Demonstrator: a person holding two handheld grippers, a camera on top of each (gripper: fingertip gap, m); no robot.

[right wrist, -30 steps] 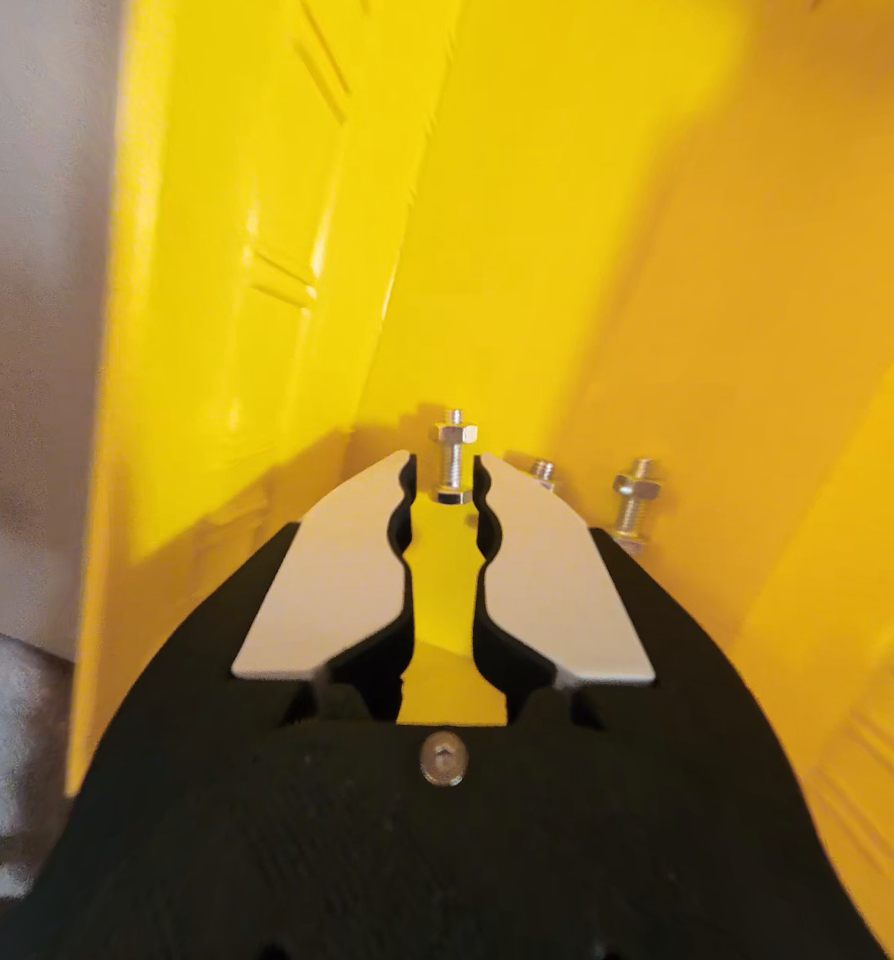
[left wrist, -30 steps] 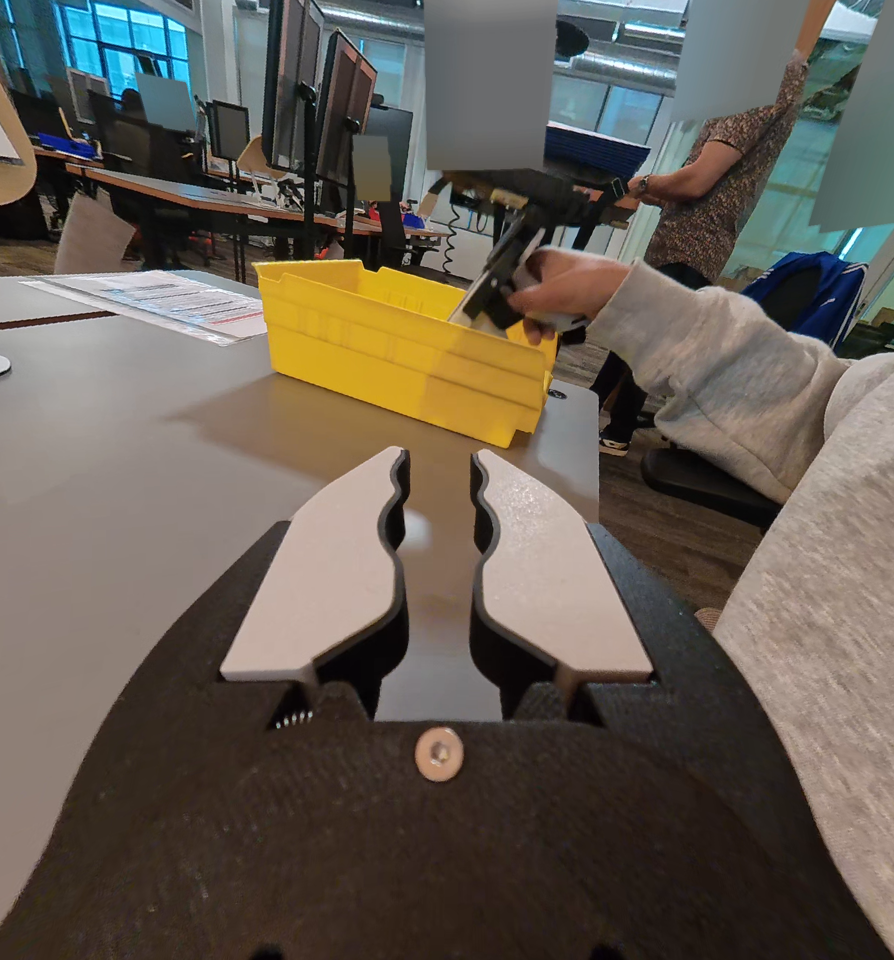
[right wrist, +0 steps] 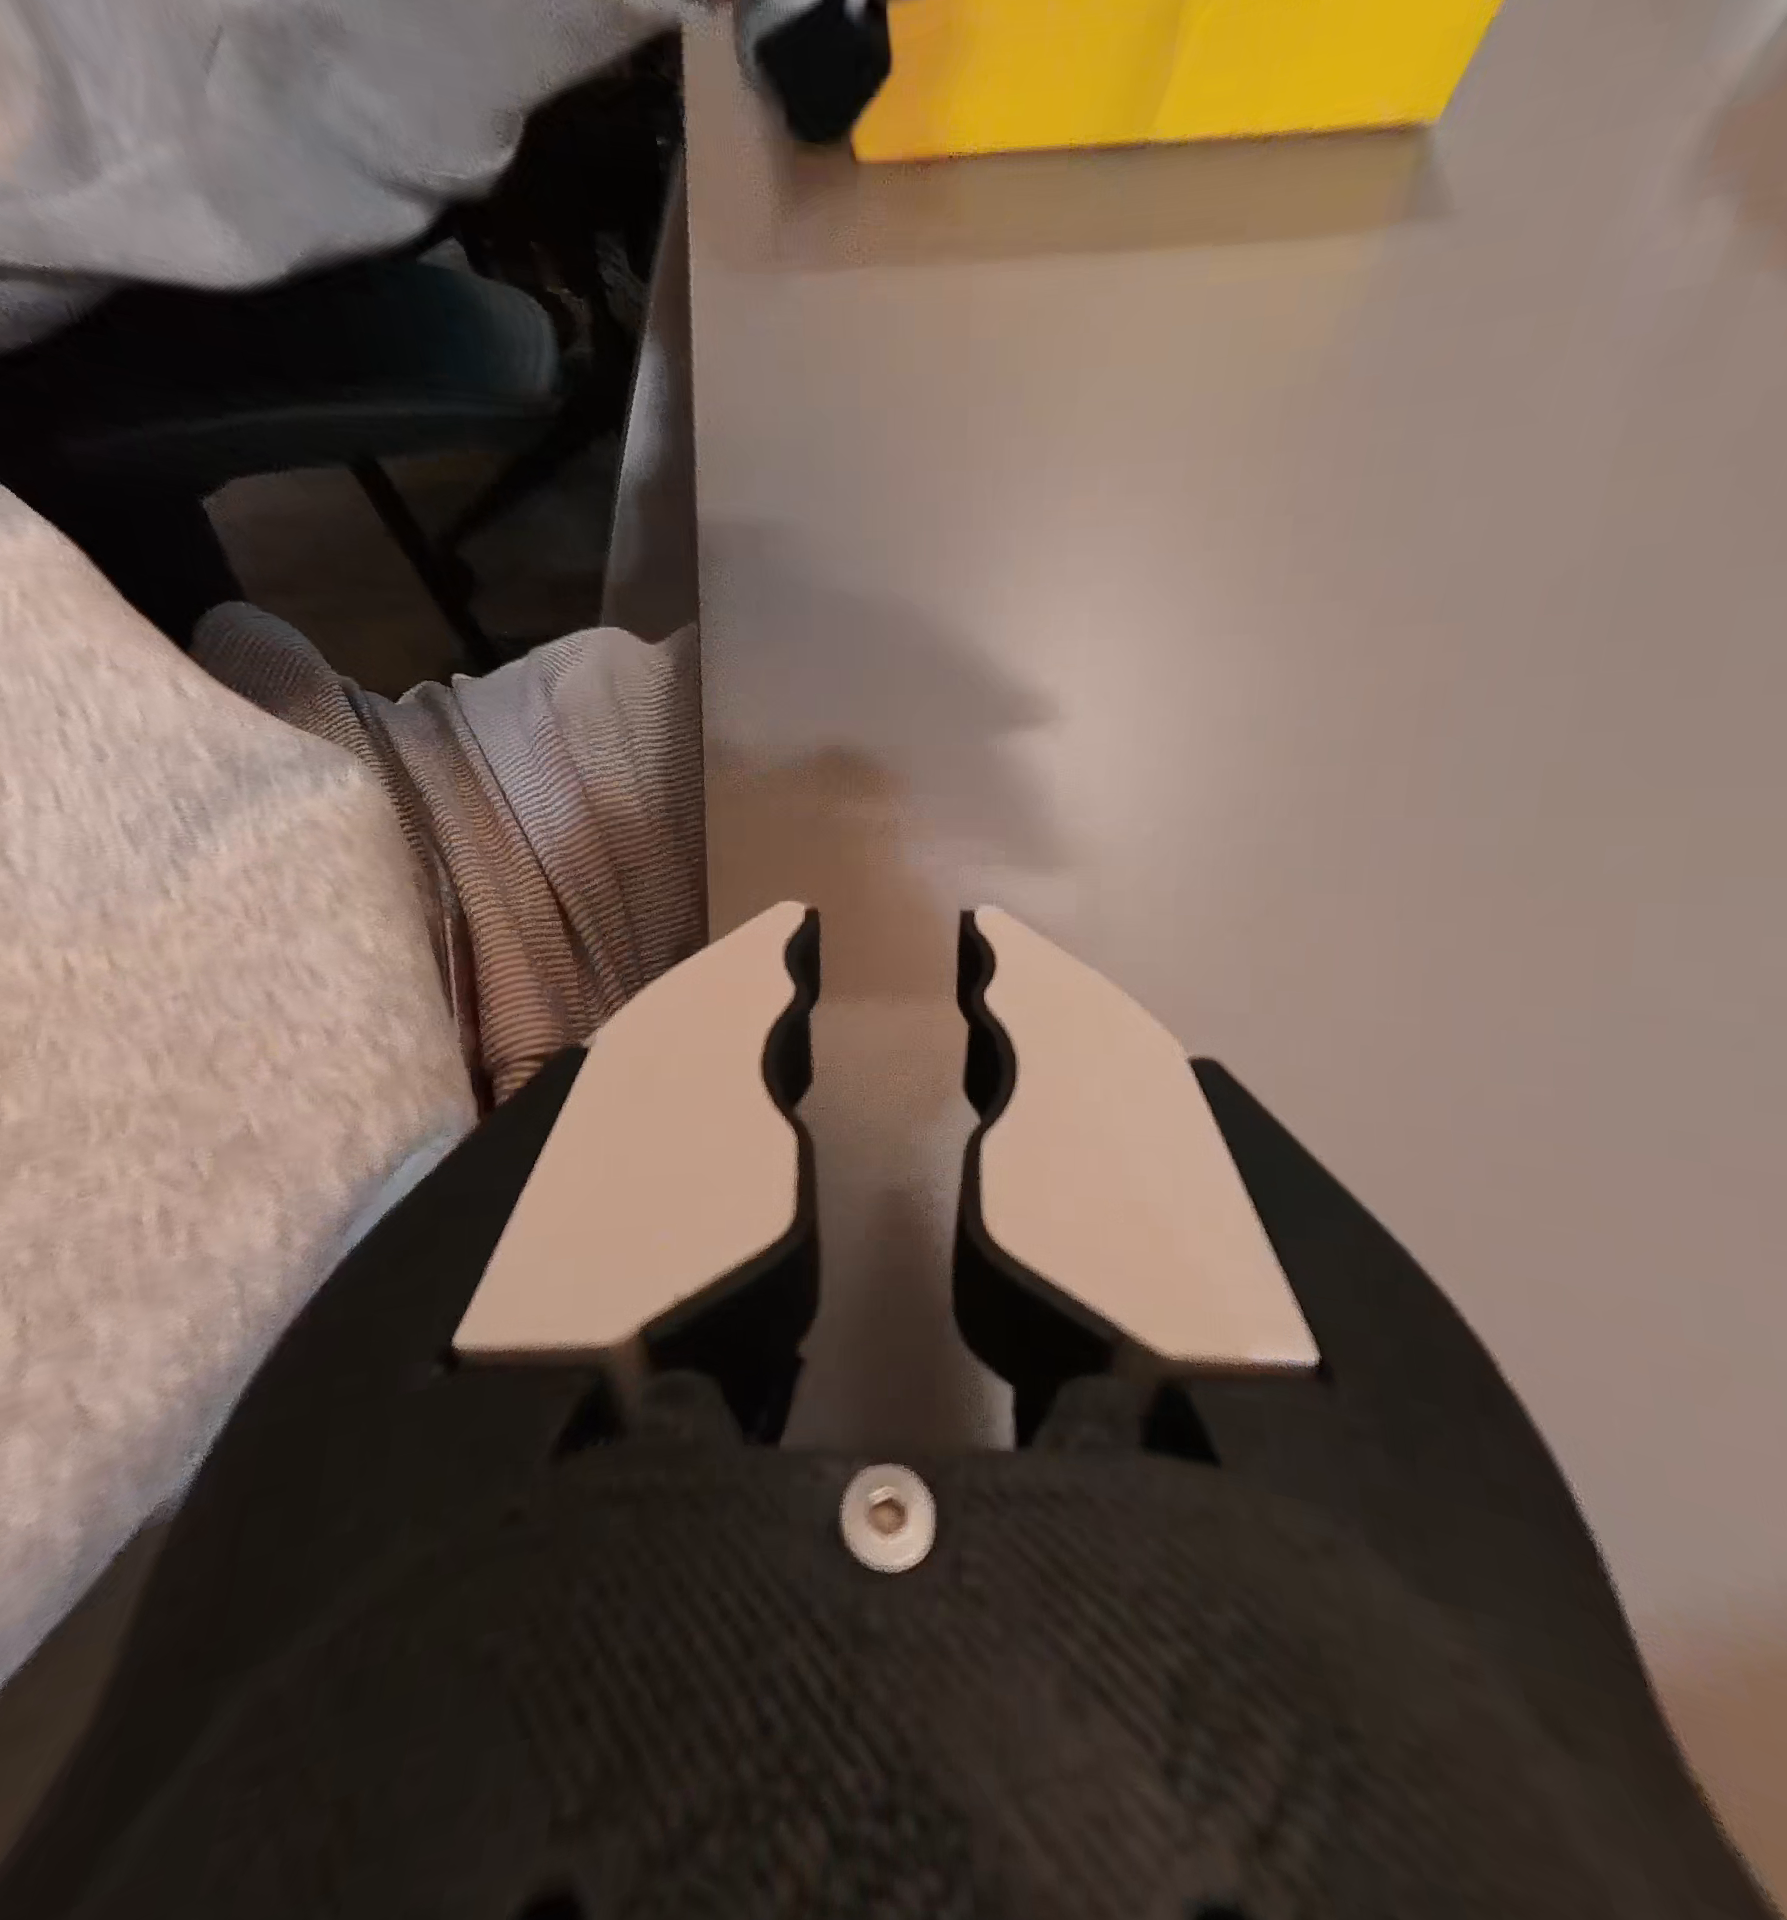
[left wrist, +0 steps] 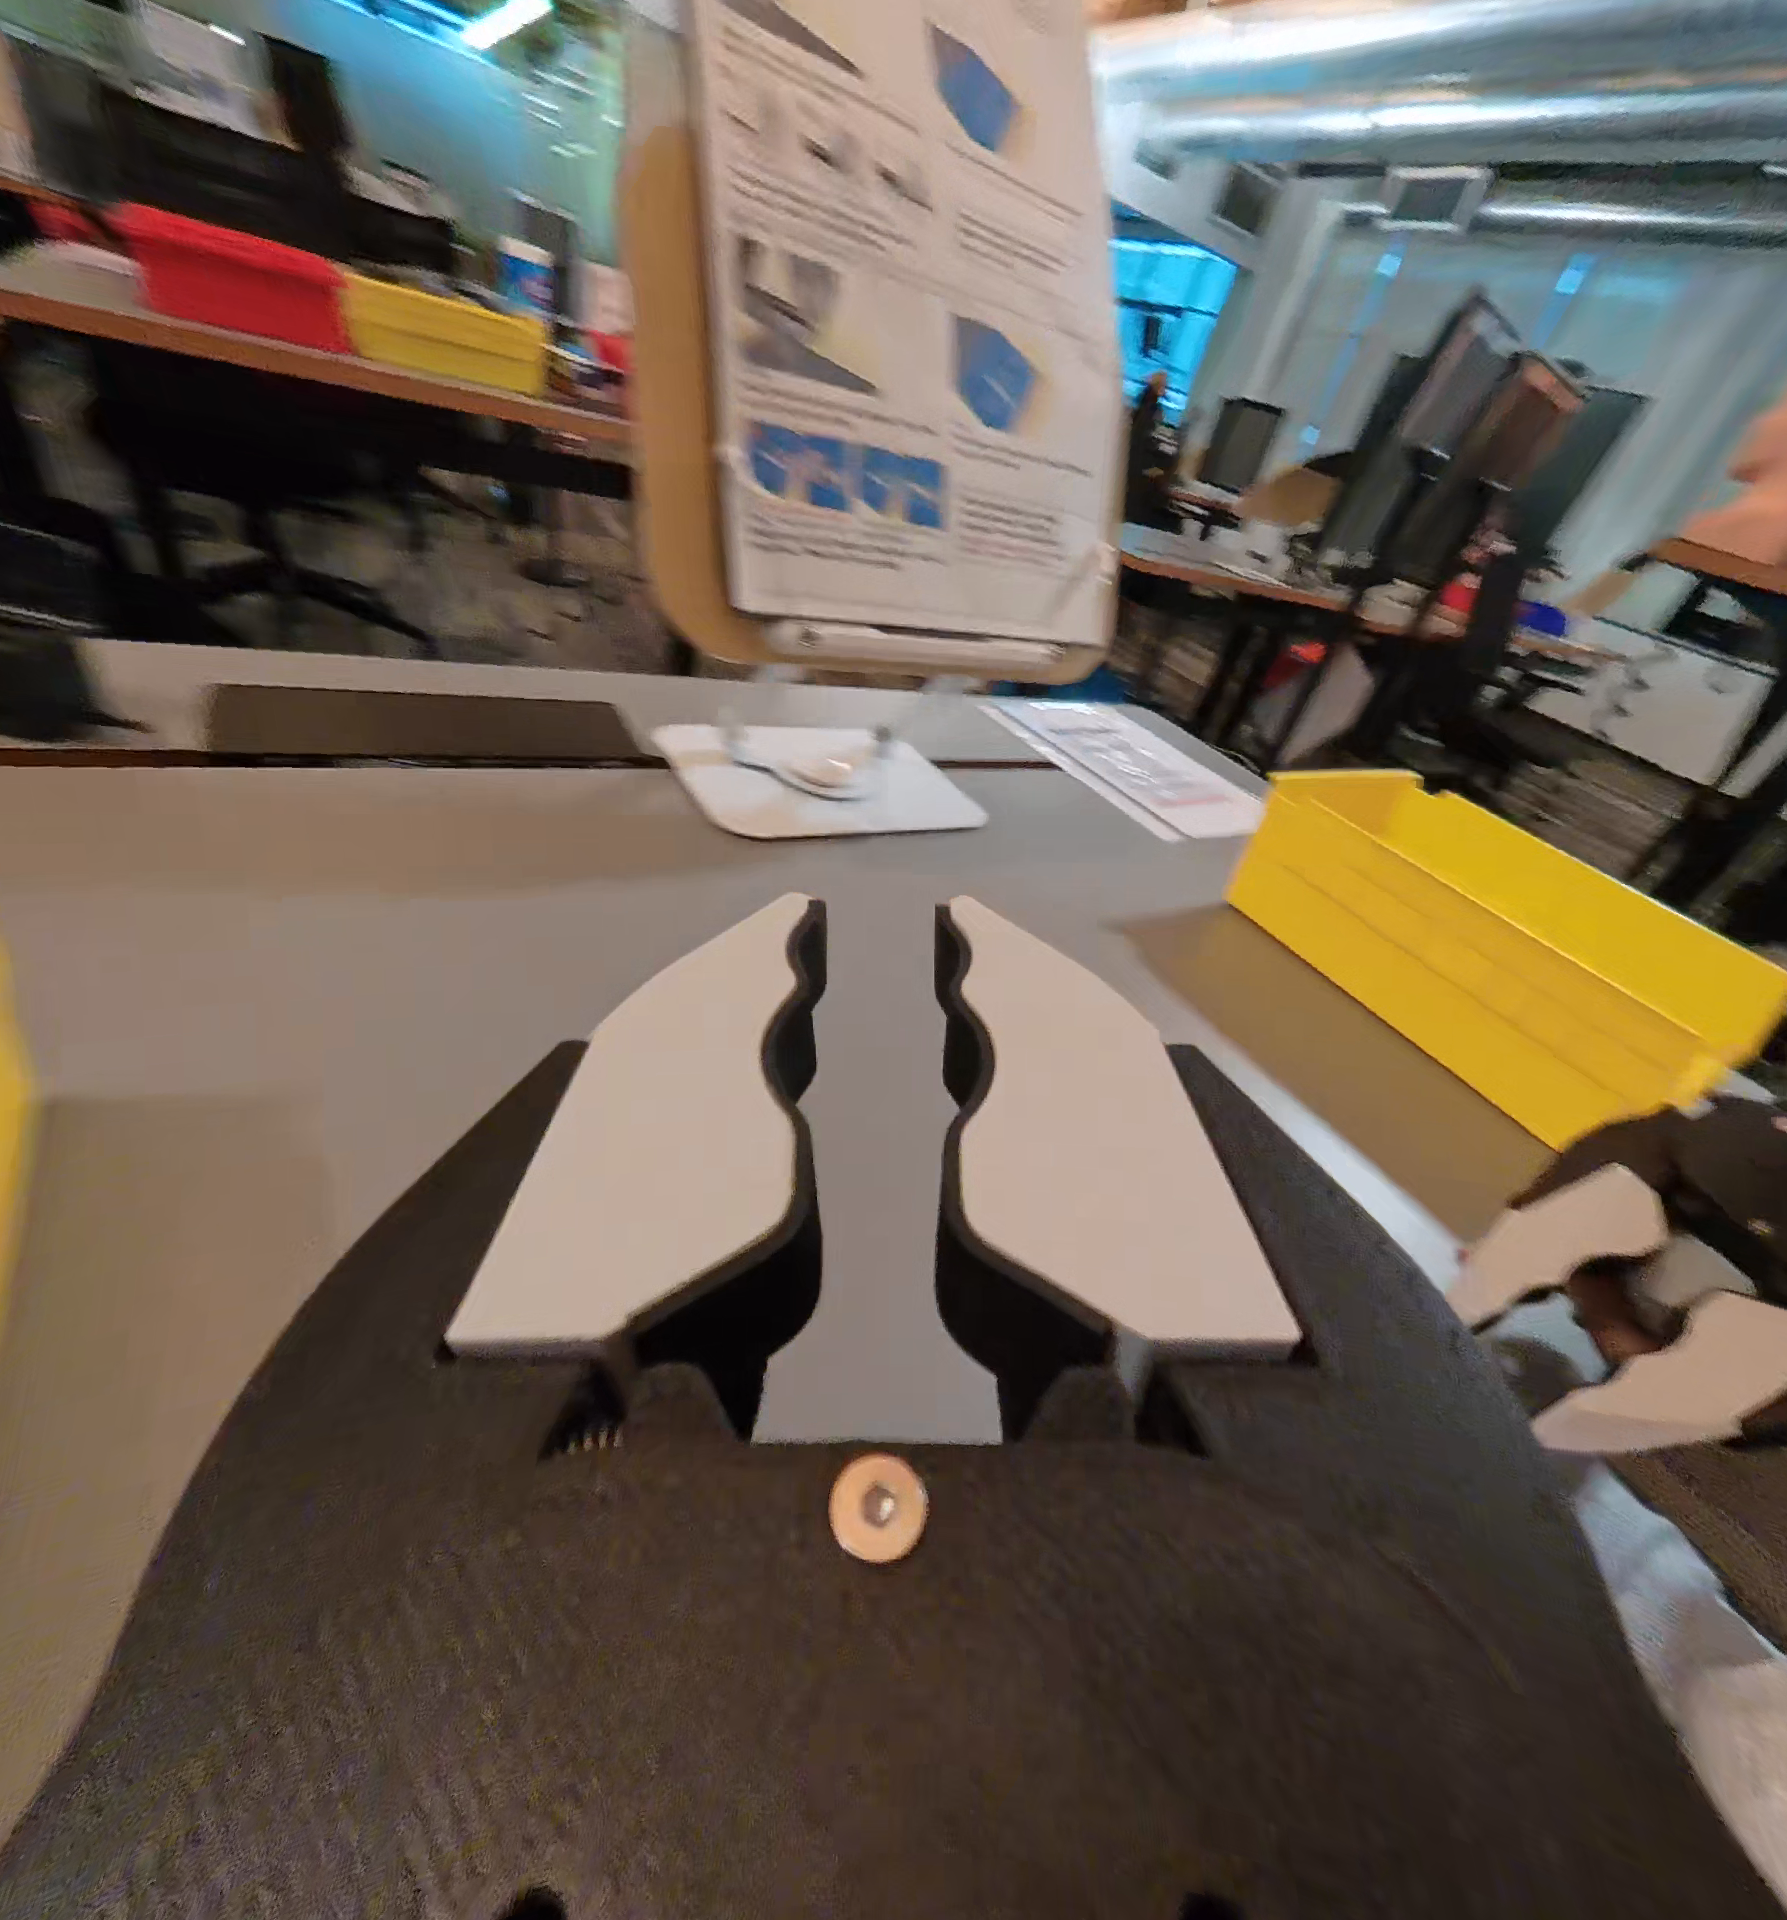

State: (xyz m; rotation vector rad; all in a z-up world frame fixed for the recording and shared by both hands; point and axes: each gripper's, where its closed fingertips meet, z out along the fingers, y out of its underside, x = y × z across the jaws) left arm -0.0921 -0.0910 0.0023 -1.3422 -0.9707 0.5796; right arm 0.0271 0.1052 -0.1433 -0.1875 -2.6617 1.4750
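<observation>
Left tool (left wrist: 876, 914): released, a clear gap between its pale fingers, nothing in it; it hangs over bare grey worktop (left wrist: 349, 966).
Right tool (right wrist: 889, 920): also released and empty, jaws apart, above the worktop close to its near edge; in the left wrist view it shows low to the right of the left tool, fingers spread.
What changed, right: a second ago this tool was down inside a yellow bin with upright bolts just ahead of its fingertips, one standing in line with the gap; now it is out of the bin, over open worktop, and no bolt is between its fingers or in sight.
What changed, left: its view has swung from the right-hand bin toward the stand ahead; both views are smeared by motion.
Right-hand yellow bin (left wrist: 1512, 966): ahead and to the right of the left tool, on the worktop; its inside is hidden from here.
Second yellow bin (right wrist: 1159, 73): far ahead of the right tool, and at the left edge of the left wrist view.
Stand with printed sheet (left wrist: 910, 332): straight ahead of the left tool, on a pale base plate (left wrist: 816, 795).
Writing: the sheet bears photos and text blocks, too blurred to read; a flat paper (left wrist: 1128, 764) lies right of the base plate, likewise unreadable. No brand marks show.
Person: grey sleeve (right wrist: 141, 935) left of the right tool.
</observation>
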